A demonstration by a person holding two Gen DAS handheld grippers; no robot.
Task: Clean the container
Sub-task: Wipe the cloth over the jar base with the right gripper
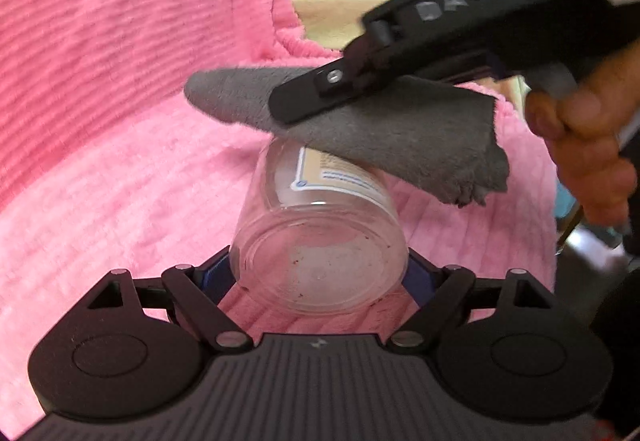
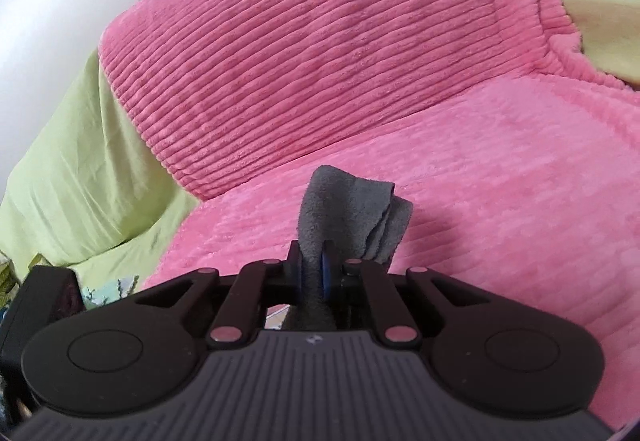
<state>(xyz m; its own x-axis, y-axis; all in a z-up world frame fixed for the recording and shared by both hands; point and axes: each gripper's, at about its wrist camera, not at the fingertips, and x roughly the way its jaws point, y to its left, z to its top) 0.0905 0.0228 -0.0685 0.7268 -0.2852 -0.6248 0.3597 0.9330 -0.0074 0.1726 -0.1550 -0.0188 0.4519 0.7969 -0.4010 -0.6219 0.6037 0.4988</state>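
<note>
Left wrist view: our left tool point(image 1: 320, 269) clamps a clear plastic jar point(image 1: 320, 237) by its base, tipped on its side above the pink ribbed blanket point(image 1: 120, 181). Our right tool point(image 1: 316, 101) lays a grey cloth point(image 1: 400, 133) on the jar's labelled wall. We judge the wipe goes best with the jar held steady, the cloth pressed flat and drawn around the wall, since specks show on the base.

Right wrist view: our right tool point(image 2: 314, 273) is narrow, pinching the cloth point(image 2: 352, 213) between its pads. The blanket point(image 2: 440, 201) covers a sofa-like seat and back; a green sheet point(image 2: 80, 169) hangs at its left edge.
</note>
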